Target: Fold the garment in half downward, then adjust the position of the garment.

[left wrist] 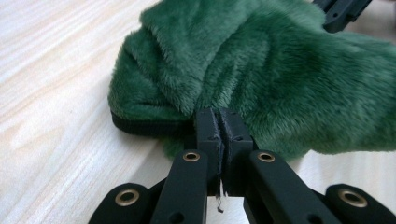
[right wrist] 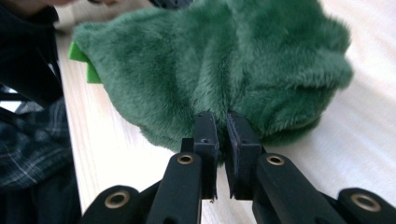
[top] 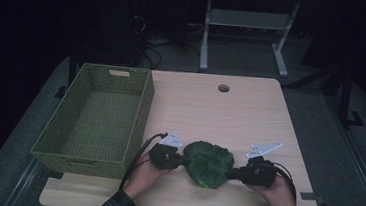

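Green plush item (top: 209, 164): furry, bunched, lying on the near part of the tabletop (top: 230, 112), long axis running left to right; no writing legible. Left tool (top: 182, 159): pressed together, pinching the plush's left edge, hand low behind it. Right tool (top: 231, 173): likewise pinching the right edge. Woven green basket (top: 142, 114): on the tabletop's left side.

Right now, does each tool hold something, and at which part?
Both hold the green plush item: the left tool pinches its fur at one side edge, the right tool at the opposite side.
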`<action>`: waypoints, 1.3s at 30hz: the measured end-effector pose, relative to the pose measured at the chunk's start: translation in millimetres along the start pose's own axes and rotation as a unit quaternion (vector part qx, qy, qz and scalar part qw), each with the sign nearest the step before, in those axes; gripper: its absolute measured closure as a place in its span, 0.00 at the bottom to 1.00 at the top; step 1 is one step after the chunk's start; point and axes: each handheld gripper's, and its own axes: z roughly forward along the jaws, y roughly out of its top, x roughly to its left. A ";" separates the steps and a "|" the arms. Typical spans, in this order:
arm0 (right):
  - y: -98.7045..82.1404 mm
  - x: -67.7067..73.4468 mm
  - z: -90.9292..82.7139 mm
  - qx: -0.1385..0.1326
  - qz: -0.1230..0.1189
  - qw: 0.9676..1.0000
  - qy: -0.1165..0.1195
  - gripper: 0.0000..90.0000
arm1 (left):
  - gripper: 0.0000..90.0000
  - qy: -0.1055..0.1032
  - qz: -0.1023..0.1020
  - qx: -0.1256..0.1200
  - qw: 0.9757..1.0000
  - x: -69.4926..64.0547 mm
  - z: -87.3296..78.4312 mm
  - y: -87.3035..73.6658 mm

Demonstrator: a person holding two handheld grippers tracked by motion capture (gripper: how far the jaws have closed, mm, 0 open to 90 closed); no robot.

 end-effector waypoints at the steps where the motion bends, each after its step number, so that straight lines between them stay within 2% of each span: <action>1: 0.0 0.0 0.0 0.000 0.000 1.000 0.000 0.93 | 0.97 0.000 0.000 0.000 1.000 0.0 0.0 0.0; 3: -2.2 2.6 7.1 0.015 -0.011 1.000 -0.015 0.94 | 0.97 0.021 0.019 0.009 1.000 -0.4 5.7 0.7; 5: -2.8 2.2 8.8 0.016 -0.012 1.000 -0.018 0.94 | 0.97 0.023 0.022 0.012 0.999 0.2 7.7 1.4; 6: -3.7 1.2 13.3 0.022 -0.010 0.999 -0.027 0.94 | 0.97 0.031 0.035 0.023 0.999 1.7 10.9 3.2; 9: -5.6 0.1 20.2 0.029 -0.018 0.999 -0.038 0.95 | 0.97 0.043 0.042 0.026 0.998 3.8 15.0 5.9; 12: -5.4 -0.1 25.3 0.025 -0.024 0.999 -0.038 0.95 | 0.97 0.050 0.046 0.027 0.997 5.5 17.5 8.5; 13: -5.0 1.0 25.9 0.025 -0.022 0.999 -0.038 0.94 | 0.97 0.050 0.046 0.027 0.997 5.5 17.5 8.5; 14: -5.2 0.1 26.6 0.023 -0.033 0.998 -0.039 0.94 | 0.96 0.048 0.042 0.021 0.998 6.3 17.5 8.7; 16: -5.2 1.6 26.3 0.021 -0.028 0.999 -0.036 0.93 | 0.96 0.044 0.039 0.019 0.998 7.0 16.2 8.7; 17: -5.1 1.8 24.9 0.019 -0.032 0.999 -0.036 0.91 | 0.95 0.044 0.037 0.013 0.998 7.2 15.5 8.4; 18: -4.4 3.2 21.4 0.012 -0.033 0.999 -0.035 0.85 | 0.94 0.042 0.031 0.000 0.999 7.1 12.8 8.7; 19: -4.4 3.2 21.4 0.012 -0.033 0.999 -0.035 0.85 | 0.93 0.042 0.031 0.000 0.999 7.1 12.8 8.7; 20: -3.8 4.8 17.6 0.003 -0.038 0.999 -0.038 0.79 | 0.91 0.041 0.030 -0.006 0.999 6.8 8.8 9.9; 22: -3.9 5.2 15.9 -0.002 -0.037 0.999 -0.039 0.76 | 0.90 0.039 0.031 -0.011 0.999 6.3 6.3 10.5; 23: -3.9 5.9 13.7 -0.006 -0.037 0.999 -0.037 0.73 | 0.88 0.040 0.030 -0.015 0.999 5.8 5.1 10.9; 24: -3.3 7.9 10.4 -0.010 -0.038 0.998 -0.041 0.66 | 0.84 0.039 0.027 -0.024 0.999 4.3 1.9 11.8; 25: -3.3 7.9 10.4 -0.010 -0.038 0.998 -0.041 0.66 | 0.82 0.039 0.027 -0.024 0.999 4.3 1.9 11.8; 26: -1.9 9.9 5.2 -0.020 -0.042 0.998 -0.044 0.59 | 0.79 0.040 0.025 -0.029 0.998 3.2 -1.2 12.9; 27: -1.9 9.9 5.2 -0.020 -0.042 0.998 -0.044 0.59 | 0.76 0.040 0.025 -0.029 0.998 3.2 -1.2 12.9; 28: -1.2 11.0 2.1 -0.025 -0.041 0.998 -0.047 0.55 | 0.76 0.039 0.022 -0.033 0.998 2.7 -2.8 13.4; 29: 0.0 11.8 -4.5 -0.040 -0.042 0.997 -0.054 0.49 | 0.71 0.040 0.022 -0.033 0.998 2.4 -5.9 13.9; 34: -0.5 7.7 -21.0 -0.060 -0.037 0.995 -0.066 0.46 | 0.69 0.044 0.011 -0.041 0.998 -0.6 -13.8 14.0; 37: -1.1 4.1 -27.0 -0.068 -0.033 0.995 -0.072 0.48 | 0.73 0.045 0.010 -0.042 0.998 -3.3 -18.2 13.5; 39: 2.0 -5.4 -34.9 -0.077 -0.029 0.993 -0.079 0.62 | 0.82 0.043 0.009 -0.045 0.998 -7.4 -22.9 12.3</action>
